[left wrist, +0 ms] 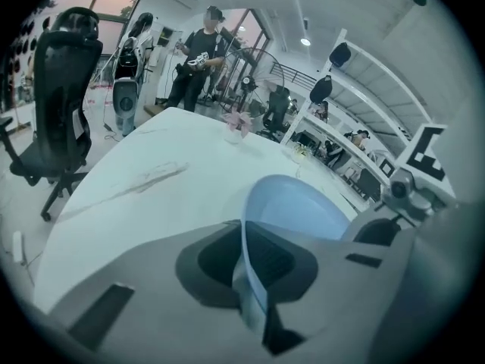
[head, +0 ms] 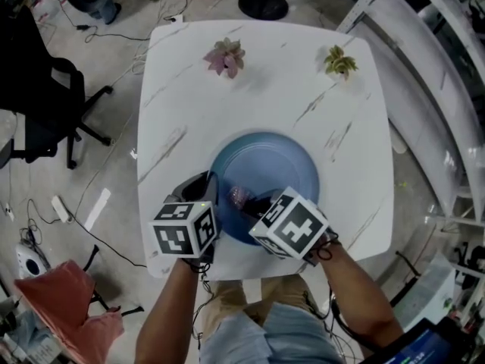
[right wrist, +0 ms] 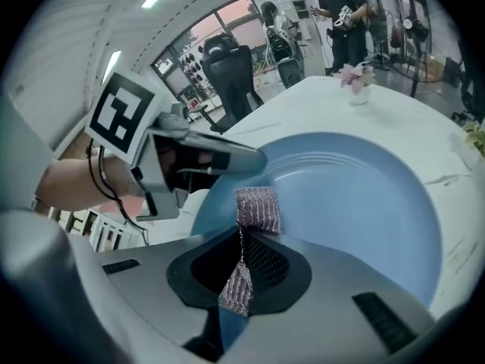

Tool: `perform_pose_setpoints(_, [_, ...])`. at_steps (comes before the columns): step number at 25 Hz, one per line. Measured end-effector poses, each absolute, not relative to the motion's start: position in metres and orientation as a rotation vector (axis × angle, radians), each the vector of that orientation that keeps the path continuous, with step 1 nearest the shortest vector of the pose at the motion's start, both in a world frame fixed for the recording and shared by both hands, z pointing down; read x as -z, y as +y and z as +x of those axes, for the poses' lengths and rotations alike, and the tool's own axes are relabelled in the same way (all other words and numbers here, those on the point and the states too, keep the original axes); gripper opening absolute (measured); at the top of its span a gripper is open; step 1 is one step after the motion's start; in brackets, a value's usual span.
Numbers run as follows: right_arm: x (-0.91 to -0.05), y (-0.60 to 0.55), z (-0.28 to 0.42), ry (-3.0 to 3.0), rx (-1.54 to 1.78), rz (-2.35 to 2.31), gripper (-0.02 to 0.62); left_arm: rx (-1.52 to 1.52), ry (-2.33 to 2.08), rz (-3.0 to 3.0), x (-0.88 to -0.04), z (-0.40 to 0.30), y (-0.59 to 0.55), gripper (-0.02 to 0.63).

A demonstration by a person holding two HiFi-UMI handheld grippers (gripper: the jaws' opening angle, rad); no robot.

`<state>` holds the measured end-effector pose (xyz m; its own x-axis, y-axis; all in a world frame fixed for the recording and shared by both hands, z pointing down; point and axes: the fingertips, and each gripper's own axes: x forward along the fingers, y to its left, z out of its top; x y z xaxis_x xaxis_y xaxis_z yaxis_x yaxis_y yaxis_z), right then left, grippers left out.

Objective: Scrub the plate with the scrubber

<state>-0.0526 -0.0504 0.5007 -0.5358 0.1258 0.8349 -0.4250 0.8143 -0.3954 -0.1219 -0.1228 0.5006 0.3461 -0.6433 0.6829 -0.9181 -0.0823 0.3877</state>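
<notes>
Left tool (left wrist: 251,283): jaws clamped on the near-left rim of the plate (left wrist: 299,203).
Right tool (right wrist: 241,260): jaws closed on the scrubber (right wrist: 258,209), whose free end is pressed against the plate's inner face.
Plate: blue, on the near half of the white counter (head: 265,89).
Plants (head: 225,57): two small ones near the far edge, well apart from the plate.

The table (head: 265,74) is being looked down on steeply from above in the head view. The plate (head: 265,165) is being watched from very close, low across the tabletop, in both gripper views. Plate and pink plant (head: 225,56) are being shared by all three.
</notes>
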Motion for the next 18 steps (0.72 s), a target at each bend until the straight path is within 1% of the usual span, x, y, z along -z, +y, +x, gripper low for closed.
perform_pose_setpoints(2, [-0.498, -0.030, -0.060, -2.032, -0.826, 0.156, 0.038, -0.431, -1.389, 1.820, -0.499, -0.123, -0.121, 0.020])
perform_pose_setpoints(5, [-0.482, -0.019, -0.064, -2.099, -1.017, 0.134, 0.038, -0.441, -1.439, 1.854, -0.485, -0.133, -0.113, 0.038])
perform_pose_setpoints(7, [-0.457, -0.024, -0.063, -2.189, -1.104, 0.156, 0.038, -0.396, -1.489, 1.882, -0.461, -0.146, -0.112, 0.038])
perform_pose_setpoints(10, [-0.398, -0.044, -0.065, -2.382, -1.138, 0.216, 0.040, -0.267, -1.553, 1.951, -0.405, -0.167, -0.115, 0.032])
perform_pose_setpoints(12, [-0.345, -0.052, -0.068, -2.535, -1.109, 0.258, 0.041, -0.167, -1.597, 2.003, -0.353, -0.175, -0.108, 0.028])
perform_pose_setpoints(14, [-0.288, -0.057, -0.069, -2.694, -1.009, 0.343, 0.043, -0.078, -1.655, 2.072, -0.292, -0.175, -0.096, 0.023])
perform_pose_setpoints(18, [-0.183, -0.077, -0.066, -2.925, -0.589, 0.696, 0.049, 0.088, -1.818, 2.276, -0.169, -0.169, -0.083, 0.020])
